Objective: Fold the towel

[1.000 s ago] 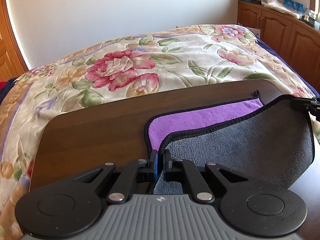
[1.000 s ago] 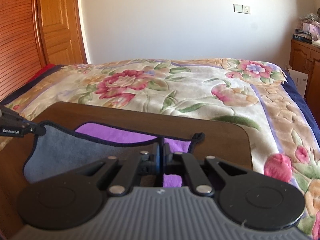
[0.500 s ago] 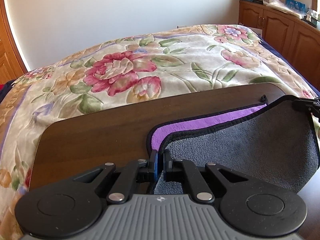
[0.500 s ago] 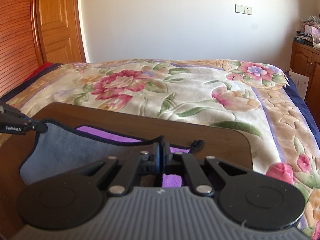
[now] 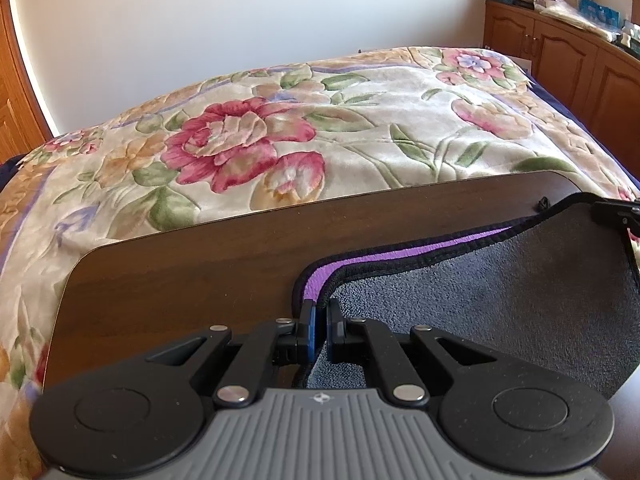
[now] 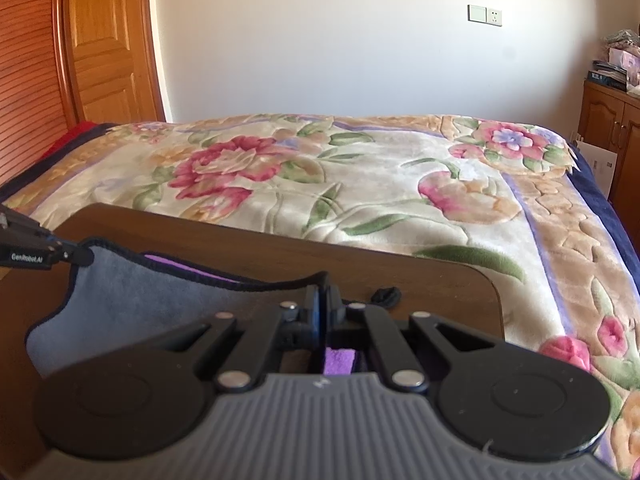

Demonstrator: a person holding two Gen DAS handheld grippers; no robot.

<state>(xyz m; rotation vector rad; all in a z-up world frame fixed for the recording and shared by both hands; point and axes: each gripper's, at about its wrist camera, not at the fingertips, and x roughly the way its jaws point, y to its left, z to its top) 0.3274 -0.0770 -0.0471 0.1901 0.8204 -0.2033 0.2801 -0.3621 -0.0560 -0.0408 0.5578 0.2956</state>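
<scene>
I see a bedroom with a plain white wall point(image 6: 320, 40), a wooden door point(image 6: 108, 40) at the left and wooden cabinets point(image 5: 560, 64) at the right. A bed fills the middle, covered by a cream blanket point(image 5: 280, 128) printed with large pink and red flowers. In front of the bed stands a dark brown wooden table point(image 5: 180, 264) with rounded corners.

On the table lies the towel point(image 5: 500, 300) — grey on one face, purple on the other, edged in black. Its near half is lifted and doubled over toward the far edge, so the grey face is up and only a thin purple strip shows beyond the fold line. A small black hanging loop point(image 6: 386, 294) rests on the wood at the towel's far right corner.

My left gripper point(image 5: 319, 322) has its jaws pressed together on the towel's black-trimmed left corner. My right gripper point(image 6: 323, 306) is likewise pinched closed on the towel's right corner; a bit of purple shows beneath its fingers. Each gripper's tip appears at the edge of the other's view, clamped on the towel hem.
</scene>
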